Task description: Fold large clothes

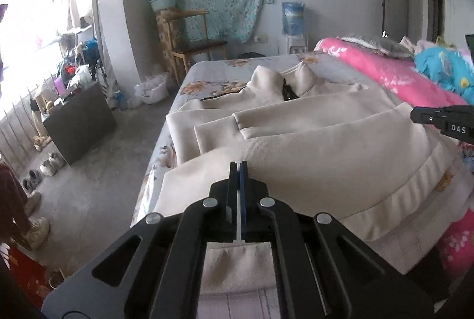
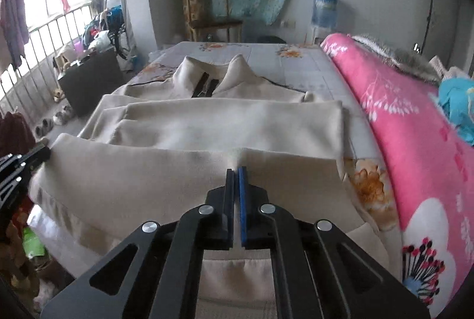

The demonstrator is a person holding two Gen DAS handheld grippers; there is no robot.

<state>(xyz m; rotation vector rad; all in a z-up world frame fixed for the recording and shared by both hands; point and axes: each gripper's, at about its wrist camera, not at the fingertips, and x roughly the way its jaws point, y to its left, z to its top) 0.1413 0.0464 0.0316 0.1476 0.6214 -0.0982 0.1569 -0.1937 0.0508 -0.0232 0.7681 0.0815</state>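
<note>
A large cream jacket (image 2: 225, 123) lies on the bed (image 2: 299, 64), collar toward the far end, with both sleeves already laid across its body. The lower part of the jacket is lifted toward the collar. The left gripper (image 1: 238, 168) is closed, and a pinch of the cream cloth seems to be held between its jaws at the left part of the raised edge. The right gripper (image 2: 236, 172) is closed in the same way on a small pucker of cloth at the right part of that edge.

The step in hand is judged to be the fold of the bottom half over the sleeves. To do it well, both grips should be carried forward together and at the same height, so that the raised edge stays straight and parallel to the shoulders. The cloth between the two grips should be kept lightly stretched, otherwise a sag is formed in the middle. The edge is best laid just below the collar, and the jaws should be opened only when the cloth rests flat. The pink quilt (image 2: 394, 111) beside the jacket should not be caught.
</note>
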